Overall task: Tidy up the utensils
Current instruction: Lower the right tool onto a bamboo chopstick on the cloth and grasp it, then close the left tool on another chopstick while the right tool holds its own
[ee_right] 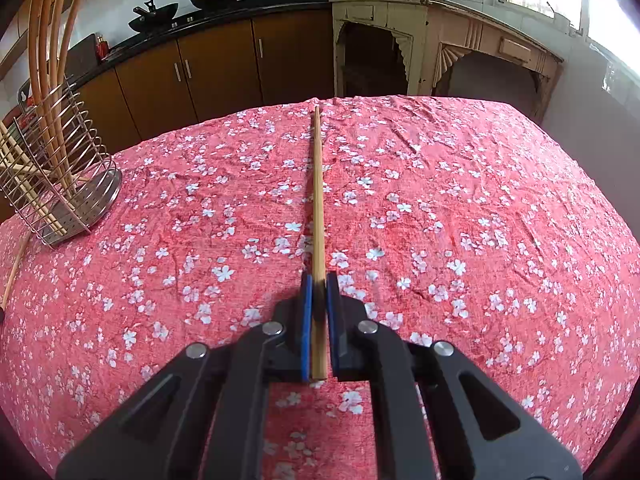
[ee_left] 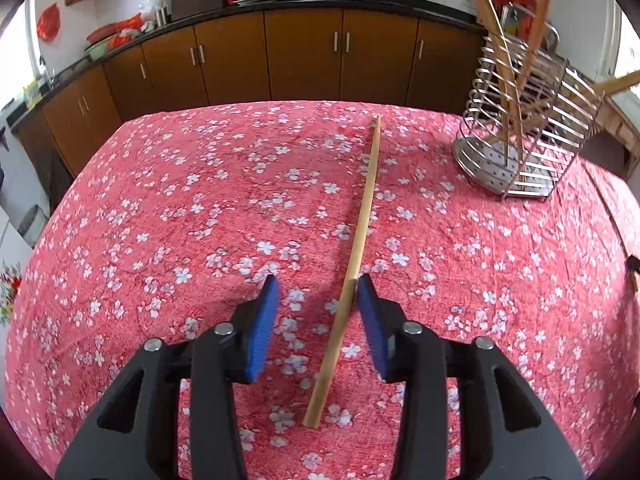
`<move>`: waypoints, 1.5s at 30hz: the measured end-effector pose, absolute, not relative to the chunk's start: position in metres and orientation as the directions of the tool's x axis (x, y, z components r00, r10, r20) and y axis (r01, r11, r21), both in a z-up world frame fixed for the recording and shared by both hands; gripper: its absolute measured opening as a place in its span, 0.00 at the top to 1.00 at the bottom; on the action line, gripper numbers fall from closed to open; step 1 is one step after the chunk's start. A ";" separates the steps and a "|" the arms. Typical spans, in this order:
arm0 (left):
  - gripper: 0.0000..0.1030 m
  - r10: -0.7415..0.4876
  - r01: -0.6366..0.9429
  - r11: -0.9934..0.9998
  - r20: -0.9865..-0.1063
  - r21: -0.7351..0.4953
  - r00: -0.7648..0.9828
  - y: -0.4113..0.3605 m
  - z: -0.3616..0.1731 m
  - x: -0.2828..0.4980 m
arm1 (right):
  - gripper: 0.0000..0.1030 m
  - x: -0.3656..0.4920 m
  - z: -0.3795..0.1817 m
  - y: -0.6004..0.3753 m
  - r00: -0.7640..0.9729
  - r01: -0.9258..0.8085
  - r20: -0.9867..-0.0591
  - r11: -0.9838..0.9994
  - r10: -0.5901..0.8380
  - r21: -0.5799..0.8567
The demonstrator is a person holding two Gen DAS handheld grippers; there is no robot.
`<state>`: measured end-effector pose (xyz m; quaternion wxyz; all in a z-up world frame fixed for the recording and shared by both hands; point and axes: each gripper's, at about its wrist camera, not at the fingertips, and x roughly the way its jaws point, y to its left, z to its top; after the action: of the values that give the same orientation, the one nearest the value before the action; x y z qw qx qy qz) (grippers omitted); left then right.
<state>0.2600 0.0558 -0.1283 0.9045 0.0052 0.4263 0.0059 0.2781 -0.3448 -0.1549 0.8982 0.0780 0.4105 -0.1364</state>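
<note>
A long bamboo chopstick [ee_left: 362,216] lies on the red flowered tablecloth [ee_left: 160,200] and runs away from me. My left gripper [ee_left: 319,282] is open around its near part. The stick sits close to the right blue pad [ee_left: 372,320] and well apart from the left pad. My right gripper [ee_right: 319,280] is shut on another chopstick [ee_right: 317,184], which sticks straight forward over the cloth. A wire metal utensil holder [ee_left: 524,140] stands at the far right in the left wrist view and holds several chopsticks. The same holder [ee_right: 52,184] is at the left in the right wrist view.
One more chopstick [ee_right: 14,272] lies on the cloth beside the holder. Brown kitchen cabinets [ee_left: 304,56] with woks on the black counter run behind the table. A pale carved sideboard [ee_right: 440,40] stands beyond the table's far right edge.
</note>
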 end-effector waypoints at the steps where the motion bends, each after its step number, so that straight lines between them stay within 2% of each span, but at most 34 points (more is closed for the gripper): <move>1: 0.57 0.025 -0.003 1.000 -0.772 0.030 0.636 0.053 -0.128 0.260 | 0.92 0.278 -0.155 -0.345 0.625 0.309 -0.759 0.951 -0.184 0.024; 10: 0.57 -0.003 0.038 0.999 -0.773 0.027 0.635 0.050 -0.128 0.259 | 0.91 0.276 -0.155 -0.344 0.624 0.308 -0.759 0.951 -0.185 0.022; 14: 0.57 -0.036 0.107 0.993 -0.773 0.041 0.634 0.048 -0.128 0.240 | 0.91 0.261 -0.155 -0.338 0.624 0.282 -0.759 0.959 -0.186 -0.003; 23: 0.58 -0.059 0.143 0.989 -0.775 0.041 0.629 0.053 -0.128 0.213 | 0.91 0.245 -0.154 -0.333 0.614 0.276 -0.765 0.961 -0.194 -0.022; 32: 0.79 -0.063 0.174 0.983 -0.773 0.063 0.632 0.043 -0.127 0.202 | 0.92 0.232 -0.154 -0.327 0.615 0.271 -0.761 0.962 -0.205 -0.040; 34: 0.90 -0.069 0.182 0.981 -0.773 0.062 0.631 0.041 -0.128 0.199 | 0.92 0.233 -0.154 -0.327 0.617 0.269 -0.760 0.962 -0.203 -0.040; 35: 0.92 -0.064 0.187 0.980 -0.773 0.071 0.632 0.039 -0.128 0.198 | 0.92 0.232 -0.153 -0.328 0.619 0.270 -0.760 0.962 -0.198 -0.031; 40: 0.93 -0.073 0.204 0.976 -0.770 0.075 0.633 0.039 -0.126 0.193 | 0.93 0.222 -0.150 -0.332 0.637 0.272 -0.750 0.962 -0.177 0.005; 45: 0.93 -0.097 0.209 0.975 -0.723 0.068 0.684 0.044 -0.107 0.181 | 0.93 0.206 -0.131 -0.331 0.690 0.265 -0.697 0.964 -0.196 -0.010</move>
<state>0.1811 0.0437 -0.1073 0.9149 0.0725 0.3883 -0.0836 0.2055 -0.3312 -0.1310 0.9181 0.0457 0.3731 -0.1256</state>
